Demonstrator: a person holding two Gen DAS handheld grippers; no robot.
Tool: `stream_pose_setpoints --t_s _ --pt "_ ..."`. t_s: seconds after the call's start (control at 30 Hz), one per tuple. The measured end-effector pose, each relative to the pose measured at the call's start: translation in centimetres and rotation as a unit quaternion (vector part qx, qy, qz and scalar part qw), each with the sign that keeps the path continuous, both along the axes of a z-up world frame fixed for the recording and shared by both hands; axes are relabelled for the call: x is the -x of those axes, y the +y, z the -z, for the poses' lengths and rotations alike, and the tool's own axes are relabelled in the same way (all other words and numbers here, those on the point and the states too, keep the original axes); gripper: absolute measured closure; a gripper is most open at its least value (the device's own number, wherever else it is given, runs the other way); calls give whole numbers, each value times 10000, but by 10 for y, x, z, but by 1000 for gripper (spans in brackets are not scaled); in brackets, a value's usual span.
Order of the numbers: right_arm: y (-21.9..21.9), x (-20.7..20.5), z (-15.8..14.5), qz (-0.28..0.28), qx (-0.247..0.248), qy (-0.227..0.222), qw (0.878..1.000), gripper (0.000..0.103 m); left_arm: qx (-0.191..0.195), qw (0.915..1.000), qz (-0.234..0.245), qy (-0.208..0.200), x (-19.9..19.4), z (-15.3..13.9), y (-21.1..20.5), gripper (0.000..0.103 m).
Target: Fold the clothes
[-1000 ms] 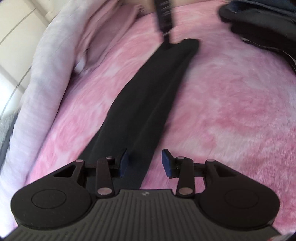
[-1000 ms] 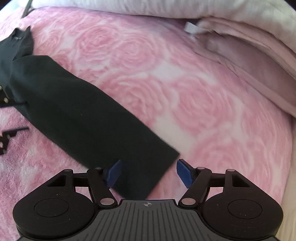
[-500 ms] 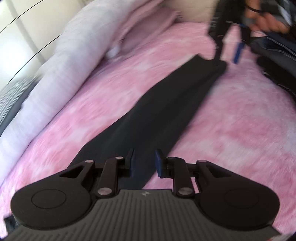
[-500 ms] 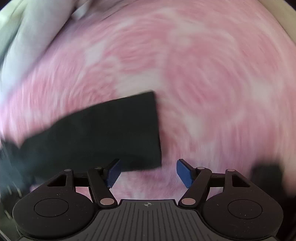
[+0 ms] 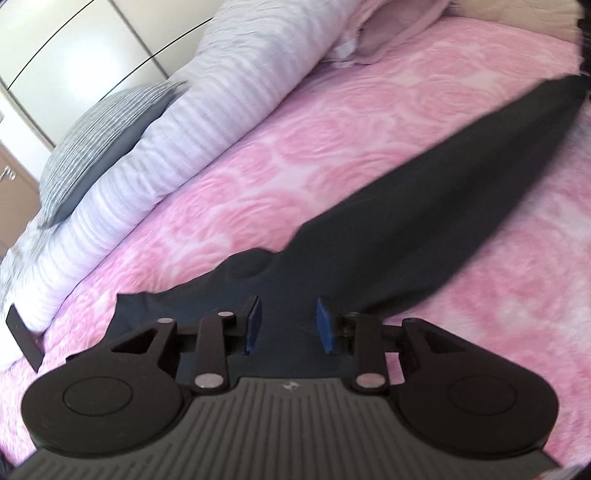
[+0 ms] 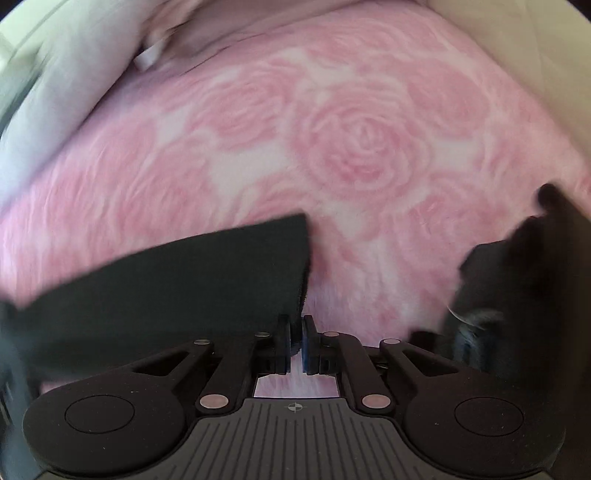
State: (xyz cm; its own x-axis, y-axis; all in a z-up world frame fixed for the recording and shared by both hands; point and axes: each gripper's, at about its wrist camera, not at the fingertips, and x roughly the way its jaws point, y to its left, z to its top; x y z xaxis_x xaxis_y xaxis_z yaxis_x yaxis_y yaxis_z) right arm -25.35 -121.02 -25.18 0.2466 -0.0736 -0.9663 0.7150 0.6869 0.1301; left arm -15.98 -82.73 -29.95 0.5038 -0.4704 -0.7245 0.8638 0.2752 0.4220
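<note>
A long black garment (image 5: pixel 424 206), folded into a narrow strip, lies stretched across the pink rose-patterned bed cover (image 5: pixel 332 122). My left gripper (image 5: pixel 289 325) is open, its blue pads (image 5: pixel 253 325) on either side of the garment's wider near end, just above it. In the right wrist view the garment's other end (image 6: pixel 184 277) runs in from the left, and my right gripper (image 6: pixel 295 338) is shut on its corner hem. The far end of the strip in the left wrist view runs out of frame at the upper right.
A rolled pale lilac duvet (image 5: pixel 207 122) and a grey striped pillow (image 5: pixel 99 136) lie along the bed's left side. A pile of dark clothes (image 6: pixel 524 288) sits at the right. A pale pink pillow (image 5: pixel 399 22) lies at the head.
My right gripper has closed from wide open onto the garment's corner. My left gripper narrowed, then opened wider, and swung so the strip now runs to the upper right.
</note>
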Motion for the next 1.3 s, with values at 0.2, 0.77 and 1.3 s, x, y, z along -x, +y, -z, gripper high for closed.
stream_pose_setpoints --t_s 0.2,0.77,1.3 --pt "24 3 19 -372 -169 831 9957 98 197 9994 -128 250 -34 -5 -3 74" --pt "133 -109 -16 -3226 913 -551 9405 60 -400 9836 850 1537 -155 22 -46 70" --pt "121 -157 59 -3549 1491 -136 9229 77 808 9787 220 1872 -181 17 -31 83"
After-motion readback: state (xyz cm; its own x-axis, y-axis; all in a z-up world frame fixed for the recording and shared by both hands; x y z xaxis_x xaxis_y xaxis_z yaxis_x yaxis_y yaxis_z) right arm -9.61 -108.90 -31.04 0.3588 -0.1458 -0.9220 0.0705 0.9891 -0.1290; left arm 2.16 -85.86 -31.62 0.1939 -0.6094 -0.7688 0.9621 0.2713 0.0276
